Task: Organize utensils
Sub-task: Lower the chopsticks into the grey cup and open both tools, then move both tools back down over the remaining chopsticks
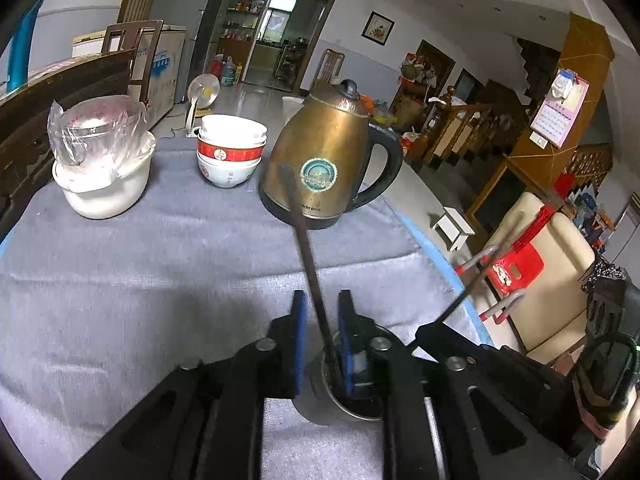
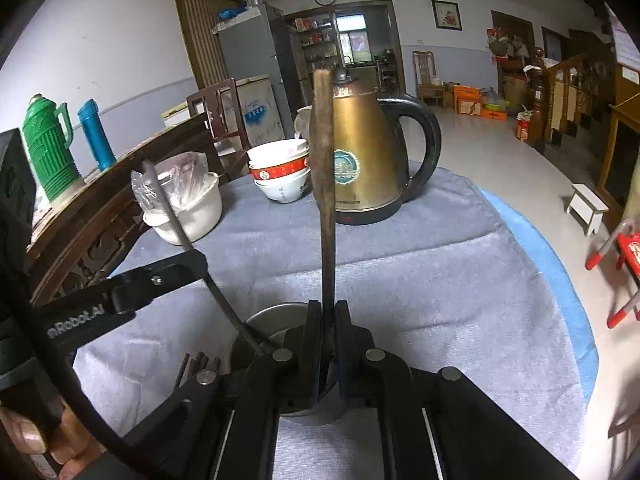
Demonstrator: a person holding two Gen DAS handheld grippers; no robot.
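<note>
Right up close, the right gripper (image 2: 328,320) has its jaws pressed together on a long brown-handled utensil (image 2: 323,152), which stands nearly upright with its handle end high in front of the brass-coloured kettle (image 2: 366,148). Its lower end drops into the round metal cup (image 2: 267,322) sitting on the grey cloth (image 2: 440,280) directly under the fingers.

Over on the left wrist view, the left gripper (image 1: 322,320) has its blue-padded jaws a little apart, with a thin dark utensil (image 1: 306,236) running up between them; whether the pads touch it, I cannot tell. That rod leans away toward the kettle (image 1: 328,156), and its foot sits inside the same metal cup (image 1: 340,400). From the right wrist view, the left gripper (image 2: 188,266) comes in from the side, the dark rod (image 2: 176,220) slanting up past it.

Just beside the cup, a few dark stick ends (image 2: 198,364) lie on the cloth. Farther back stand stacked red-and-white bowls (image 2: 282,174) and a white pot with a plastic bag over it (image 2: 188,204), both well apart from the cup.
</note>
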